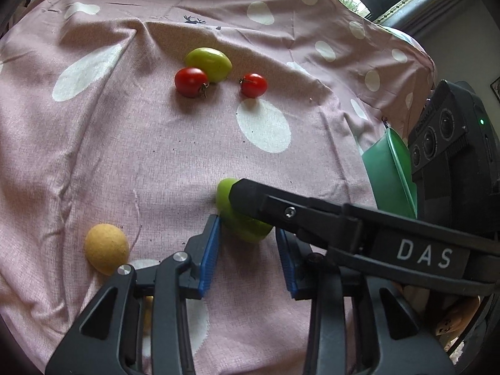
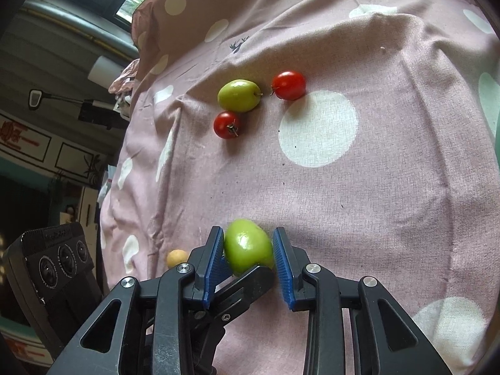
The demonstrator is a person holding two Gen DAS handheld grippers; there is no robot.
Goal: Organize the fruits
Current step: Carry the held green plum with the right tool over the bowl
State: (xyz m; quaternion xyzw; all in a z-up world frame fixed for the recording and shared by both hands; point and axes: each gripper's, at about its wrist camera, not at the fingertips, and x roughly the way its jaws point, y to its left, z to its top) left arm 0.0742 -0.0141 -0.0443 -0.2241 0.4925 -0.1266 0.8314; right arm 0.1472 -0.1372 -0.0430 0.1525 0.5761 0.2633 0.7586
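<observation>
We have the smooth green oval fruit (image 2: 248,247) low over the pink cloth with white dots (image 1: 125,156), on the near side of the large white dot (image 1: 262,125) printed on that cloth. The right gripper (image 2: 247,232) seems to be grasping it: its blue ribbed fingers (image 2: 282,262) press the fruit's two long flanks, though contact on the right-hand side is close enough that we call this a judgement. The left gripper (image 1: 247,228) has its fingers released around the same fruit, one pad touching it and a sliver of cloth showing beside the other, with a black finger of the right gripper lying across the fruit in that view. We expect the fruit to be light and firm, but its glossy skin looks slippery and its tapered ends would let it squirt out of a hard pinch. So we would hold it across the widest part of its middle, pads flat on the flanks, with only moderate pressure to avoid bruising. Beyond the white dot lie a second green oval fruit (image 1: 207,62) and two red cherry tomatoes (image 1: 191,82). The tomatoes look thin-skinned and softer, needing a gentler squeeze away from their stems. Nearer than the dot and to its left sits a matte yellow round fruit (image 1: 106,248), whose dull surface should grip better. To the right of the dot stands a green plastic bowl (image 1: 390,172), which we judge a likely place for the fruit.
</observation>
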